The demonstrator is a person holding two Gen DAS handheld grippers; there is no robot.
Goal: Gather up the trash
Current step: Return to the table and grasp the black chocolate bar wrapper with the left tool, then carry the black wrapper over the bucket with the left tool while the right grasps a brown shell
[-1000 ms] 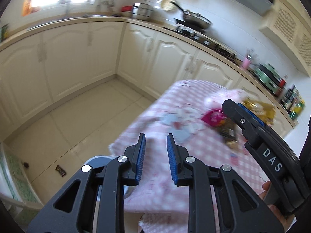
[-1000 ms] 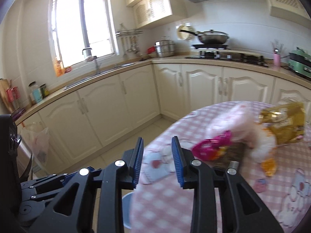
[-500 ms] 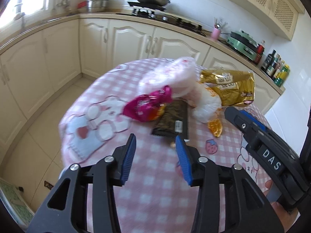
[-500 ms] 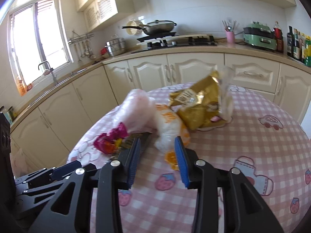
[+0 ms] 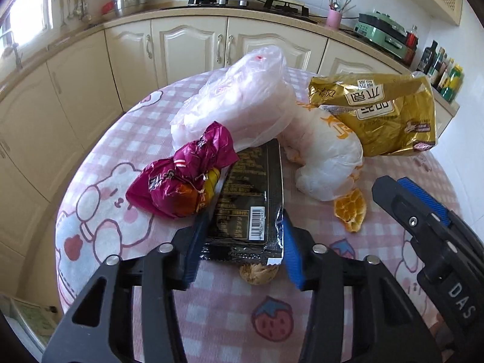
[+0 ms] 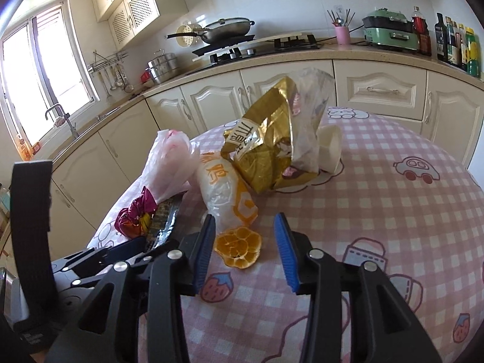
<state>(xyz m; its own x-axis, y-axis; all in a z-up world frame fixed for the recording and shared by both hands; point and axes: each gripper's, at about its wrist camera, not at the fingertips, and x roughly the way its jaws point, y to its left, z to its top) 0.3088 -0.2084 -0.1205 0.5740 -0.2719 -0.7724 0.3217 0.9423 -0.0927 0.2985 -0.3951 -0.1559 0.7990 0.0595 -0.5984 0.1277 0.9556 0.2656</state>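
Note:
A pile of trash lies on the round table with the pink chequered cloth [image 5: 272, 326]. It holds a pinkish plastic bag [image 5: 242, 103], a magenta wrapper [image 5: 184, 178], a black wrapper [image 5: 251, 199], a white bag with orange print [image 5: 326, 157], a gold snack bag [image 5: 381, 112] and an orange peel [image 5: 351, 211]. My left gripper [image 5: 242, 236] is open, and the black wrapper's near end lies between its fingers. My right gripper [image 6: 245, 242] is opening over the orange peel [image 6: 239, 246], which lies close to the left finger, and its pads do not press on it.
A brown crumb [image 5: 258, 272] lies by the black wrapper's near edge. A paper cup [image 6: 329, 148] lies behind the gold bag [image 6: 266, 151]. Cream cabinets and a counter with a hob and pan [image 6: 224, 27] curve behind the table. The floor drops away at the table's left edge.
Both views have swung from the cabinets and floor onto the trash pile and come closer to the table. Both grippers' jaws stand wider than before.

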